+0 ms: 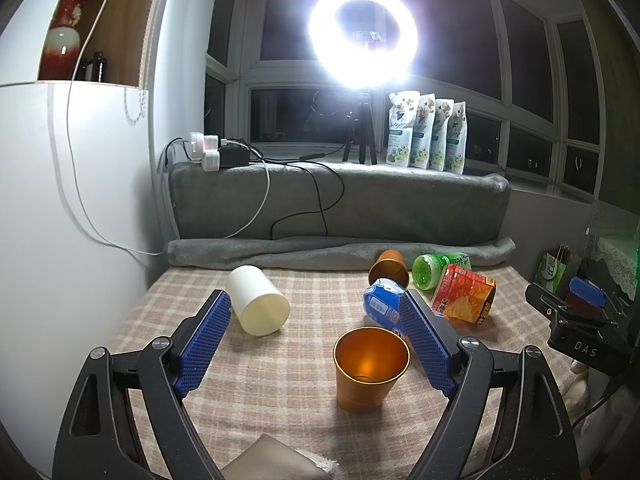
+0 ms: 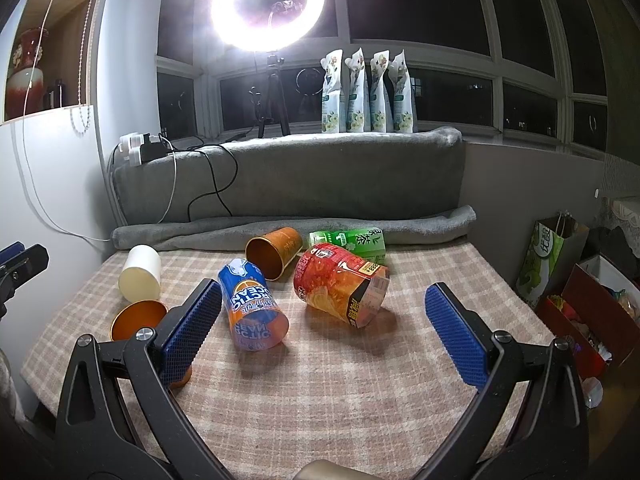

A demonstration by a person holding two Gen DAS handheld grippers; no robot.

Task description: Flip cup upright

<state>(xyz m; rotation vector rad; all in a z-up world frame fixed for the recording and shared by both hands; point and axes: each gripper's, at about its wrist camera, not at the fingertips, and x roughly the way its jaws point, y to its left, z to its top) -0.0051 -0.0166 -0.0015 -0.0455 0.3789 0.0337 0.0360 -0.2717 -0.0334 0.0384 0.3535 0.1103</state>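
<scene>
Orange cup [image 1: 370, 368] upright, between open left tool [image 1: 316, 334] fingers, untouched

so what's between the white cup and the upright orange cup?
Bare plaid cloth only, in the left wrist view: the white cup lies tipped, apart from the upright orange cup.

A glaring white ring light [image 1: 363, 36] on a black tripod [image 1: 360, 132] stands before dark night-time windows with white frames [image 2: 520, 80]. A grey fleece blanket [image 1: 340, 204] drapes the sill ledge. A white wall [image 1: 60, 200] carries a wooden niche [image 1: 120, 20].
</scene>
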